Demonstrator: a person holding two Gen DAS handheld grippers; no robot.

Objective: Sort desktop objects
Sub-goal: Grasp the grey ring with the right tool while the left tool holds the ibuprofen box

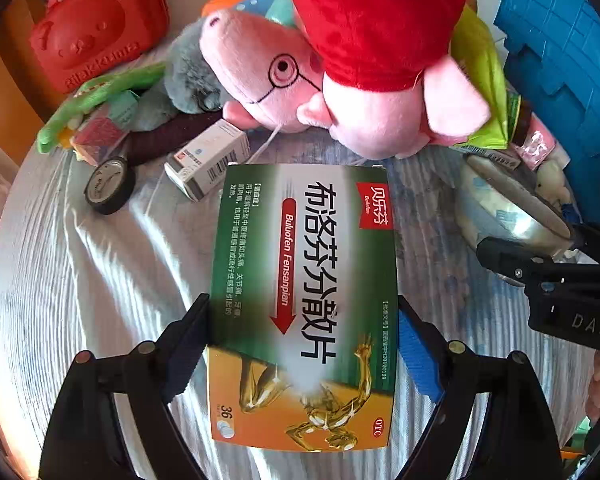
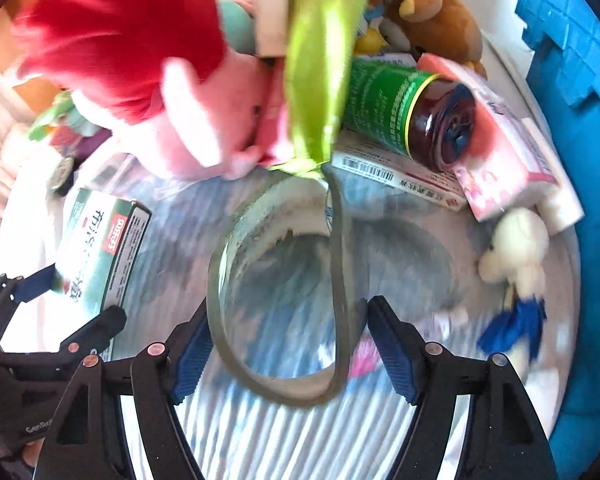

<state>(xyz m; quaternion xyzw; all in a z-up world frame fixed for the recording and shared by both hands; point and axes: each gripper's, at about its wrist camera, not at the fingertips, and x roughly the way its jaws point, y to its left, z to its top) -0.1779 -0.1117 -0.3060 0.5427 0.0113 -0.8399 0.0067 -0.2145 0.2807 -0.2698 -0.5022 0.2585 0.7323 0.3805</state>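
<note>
My left gripper [image 1: 302,344] is shut on a green and orange medicine box [image 1: 300,264], one pad on each long side. In the right wrist view the same box [image 2: 100,248] shows at the left, between the left gripper's fingers [image 2: 40,280]. A clear tape roll [image 2: 228,248] stands on the striped cloth inside my right gripper [image 2: 284,320]. Both blue pads sit against the roll's rim, though that view is blurred. The left wrist view shows the roll [image 1: 516,208] at the right edge, with the right gripper's black fingers [image 1: 512,264] at it.
A pink pig plush in red [image 1: 340,80] lies behind the box, with a small white medicine box [image 1: 208,160], a black tape roll [image 1: 110,184] and a red bear case [image 1: 96,28]. A green-labelled bottle [image 2: 400,112], a pink box [image 2: 508,168], a small white plush [image 2: 516,248] and a blue crate [image 2: 580,160] stand to the right.
</note>
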